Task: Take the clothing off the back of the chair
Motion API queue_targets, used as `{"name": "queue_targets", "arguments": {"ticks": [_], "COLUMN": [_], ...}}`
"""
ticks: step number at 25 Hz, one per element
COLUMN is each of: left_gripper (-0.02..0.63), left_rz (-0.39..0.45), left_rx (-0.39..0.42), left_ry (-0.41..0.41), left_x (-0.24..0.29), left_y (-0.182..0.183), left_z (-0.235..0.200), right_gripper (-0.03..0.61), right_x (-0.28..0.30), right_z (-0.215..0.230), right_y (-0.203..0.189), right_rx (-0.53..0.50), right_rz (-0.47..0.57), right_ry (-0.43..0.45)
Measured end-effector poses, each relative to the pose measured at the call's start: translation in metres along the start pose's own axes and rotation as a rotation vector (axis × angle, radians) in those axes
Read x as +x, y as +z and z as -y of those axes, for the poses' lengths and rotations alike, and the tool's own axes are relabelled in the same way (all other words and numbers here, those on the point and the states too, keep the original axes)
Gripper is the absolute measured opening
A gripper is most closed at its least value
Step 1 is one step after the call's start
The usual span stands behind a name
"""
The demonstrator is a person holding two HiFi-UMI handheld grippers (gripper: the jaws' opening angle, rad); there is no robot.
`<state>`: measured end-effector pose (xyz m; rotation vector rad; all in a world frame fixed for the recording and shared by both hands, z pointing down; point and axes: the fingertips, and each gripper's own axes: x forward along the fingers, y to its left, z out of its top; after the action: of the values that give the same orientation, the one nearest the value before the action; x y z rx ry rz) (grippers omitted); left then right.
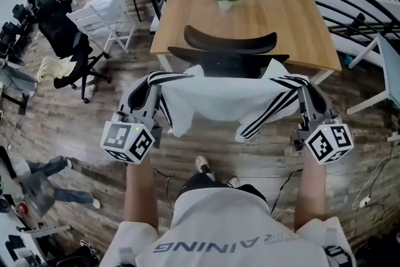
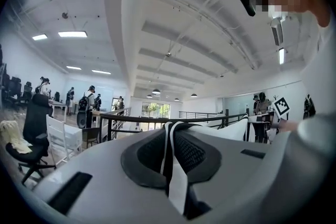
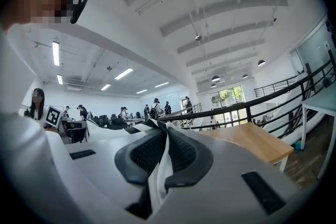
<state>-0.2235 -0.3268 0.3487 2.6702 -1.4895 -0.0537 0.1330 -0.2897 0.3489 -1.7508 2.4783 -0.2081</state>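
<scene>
With left gripper (image 1: pixel 154 80) and right gripper (image 1: pixel 304 86) clamped on the white black-striped fabric top (image 1: pixel 219 100), slack between their fingers could snag the black mesh chair (image 1: pixel 230 42).

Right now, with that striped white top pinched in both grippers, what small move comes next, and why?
Probably draw the garment toward the person, clear of the chair. The left gripper and right gripper are both shut on it, yet its top edge overlaps the chair back.
</scene>
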Motion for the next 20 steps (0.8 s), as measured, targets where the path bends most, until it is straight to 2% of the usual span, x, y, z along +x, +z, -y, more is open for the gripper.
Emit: {"name": "queue_targets", "arguments": {"ticks": [10, 20], "left_gripper": [0.057, 0.057], "left_rz": [-0.015, 0.001], "left_rx": [-0.002, 0.004], "left_ry": [0.109, 0.138], "left_x": [-0.084, -0.119], "left_y": [-0.013, -0.008], "left_z": [0.062, 0.096], "right_gripper": [0.033, 0.034], "right_x": [-0.076, -0.124], "right_z": [-0.020, -0.028], "right_y": [-0.005, 0.003], "right_rx": [-0.019, -0.021], "right_rz": [-0.021, 0.001], "right_ry": [0.082, 0.105]}}
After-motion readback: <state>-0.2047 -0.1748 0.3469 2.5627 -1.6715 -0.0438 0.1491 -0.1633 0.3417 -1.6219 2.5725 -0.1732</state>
